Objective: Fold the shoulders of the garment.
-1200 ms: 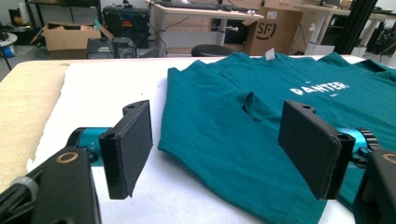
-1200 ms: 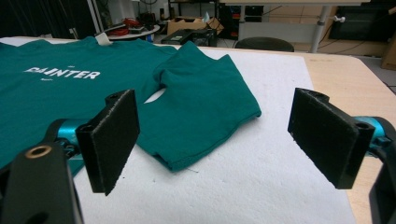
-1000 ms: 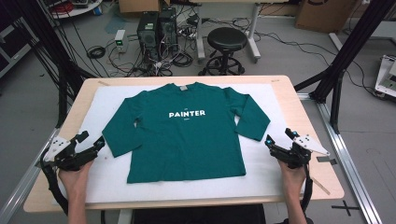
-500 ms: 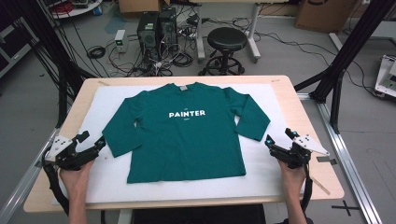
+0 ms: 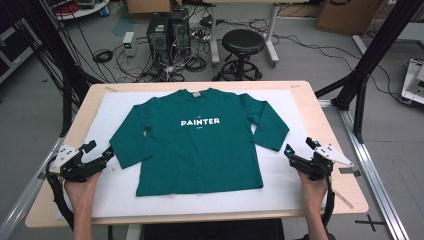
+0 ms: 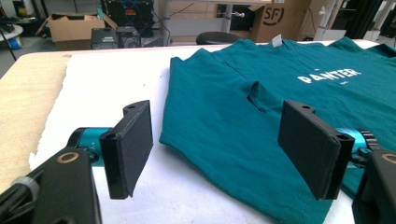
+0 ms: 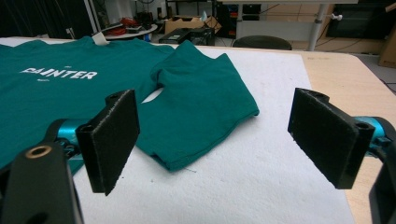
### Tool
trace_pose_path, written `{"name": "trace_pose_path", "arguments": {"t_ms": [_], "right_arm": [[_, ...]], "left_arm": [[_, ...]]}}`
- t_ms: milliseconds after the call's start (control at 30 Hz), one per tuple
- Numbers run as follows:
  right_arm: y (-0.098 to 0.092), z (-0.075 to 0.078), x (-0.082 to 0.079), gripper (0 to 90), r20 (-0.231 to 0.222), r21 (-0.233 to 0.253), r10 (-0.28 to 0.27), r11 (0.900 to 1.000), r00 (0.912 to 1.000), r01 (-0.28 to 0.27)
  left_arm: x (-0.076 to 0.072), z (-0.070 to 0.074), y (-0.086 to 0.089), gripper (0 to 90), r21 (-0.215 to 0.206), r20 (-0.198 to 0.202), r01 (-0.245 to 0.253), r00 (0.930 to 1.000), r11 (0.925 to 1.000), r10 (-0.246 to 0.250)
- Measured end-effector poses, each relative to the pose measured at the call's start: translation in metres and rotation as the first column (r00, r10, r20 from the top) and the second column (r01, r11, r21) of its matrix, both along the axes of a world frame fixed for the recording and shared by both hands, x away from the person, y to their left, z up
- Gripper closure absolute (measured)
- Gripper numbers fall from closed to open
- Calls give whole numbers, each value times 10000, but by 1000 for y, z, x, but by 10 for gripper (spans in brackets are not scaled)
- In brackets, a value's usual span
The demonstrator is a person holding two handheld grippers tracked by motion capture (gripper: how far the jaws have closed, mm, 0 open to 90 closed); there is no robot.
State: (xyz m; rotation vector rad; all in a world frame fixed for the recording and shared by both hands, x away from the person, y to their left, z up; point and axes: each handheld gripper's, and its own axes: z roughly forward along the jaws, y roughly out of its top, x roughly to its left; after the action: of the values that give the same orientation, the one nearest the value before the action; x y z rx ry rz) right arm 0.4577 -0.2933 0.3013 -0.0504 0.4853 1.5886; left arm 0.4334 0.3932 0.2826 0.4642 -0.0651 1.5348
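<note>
Nearest the person, both forearms are seen entering from the bottom of the high view, each hand holding a set of tongs. The left tongs [image 5: 97, 156] are held with jaws spread wide and nothing between them, just off the cuff of the near-side sleeve [image 5: 127, 145]. The right tongs [image 5: 300, 152] are likewise held wide apart and empty, beside the cuff of the other sleeve [image 5: 267, 130], a strip of white mat [image 5: 280, 185] lying between.

The green shirt [image 5: 200, 145] is laid flat, print side up, on the mat in the middle of the tabletop [image 5: 320, 115]. Its long axis runs away from the person, hem nearest and collar farthest; both sleeves are angled outward and down toward the tongs.

In the left gripper view, the sleeve edge [image 6: 205, 140] is framed between the jaws, slightly right of centre, so a short forward reach is judged sufficient. In the right gripper view, the cuff [image 7: 201, 144] lies ahead and left of centre, a little farther off. The left tongs are judged the nearer to cloth.

Beyond the tabletop, a stool [image 5: 242, 42] and computer towers [image 5: 167, 30] stand on the floor.
</note>
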Motion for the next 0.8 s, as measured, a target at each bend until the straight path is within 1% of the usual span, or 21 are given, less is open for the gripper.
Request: {"name": "trace_pose_path", "arguments": {"t_ms": [167,267,333,400,433,500,533,600,700,733,767,800], "right_arm": [[0,0,0,169,-43,26,67,10000,10000,-67],[-1,0,0,169,-87,39,123,9999,9999,-123],[-1,1,0,169,-92,51,132,9999,9999,-132],[-1,1,0,169,-103,47,159,9999,9998,-158],[-1,1,0,169,-88,52,143,9999,9999,-142],[-1,1,0,170,-133,63,156,9999,9998,-155],[-1,1,0,170,-149,75,154,9999,9998,-153],[-1,1,0,169,-129,73,107,9999,9999,-106],[-1,1,0,169,-166,74,119,9999,9998,-118],[-1,1,0,169,-165,82,124,9999,9998,-123],[-1,1,0,170,-168,83,115,9999,9998,-114],[-1,2,0,170,-177,90,124,9999,9998,-122]], "left_arm": [[0,0,0,268,-6,-48,-36,10000,10000,36],[-1,0,1,269,-53,-133,84,9999,10000,-85],[-1,-1,1,279,-138,-317,169,9993,9998,-173],[-3,-2,0,291,-63,-269,239,9993,9997,-240],[-5,-2,-1,300,-9,-231,235,9995,9997,-235],[-8,-2,-4,301,85,-241,-38,9997,10000,40],[-10,-1,-6,301,127,-268,-140,9995,9998,144],[-15,-1,-9,301,316,-272,-111,9996,9994,119],[-28,-1,-16,301,629,-258,-116,9996,9980,133],[-37,-1,-22,303,721,-380,-336,9986,9968,364],[-37,-1,-22,310,721,-380,-336,9986,9968,364],[-42,0,-25,326,851,-541,-449,9973,9954,496]]}}
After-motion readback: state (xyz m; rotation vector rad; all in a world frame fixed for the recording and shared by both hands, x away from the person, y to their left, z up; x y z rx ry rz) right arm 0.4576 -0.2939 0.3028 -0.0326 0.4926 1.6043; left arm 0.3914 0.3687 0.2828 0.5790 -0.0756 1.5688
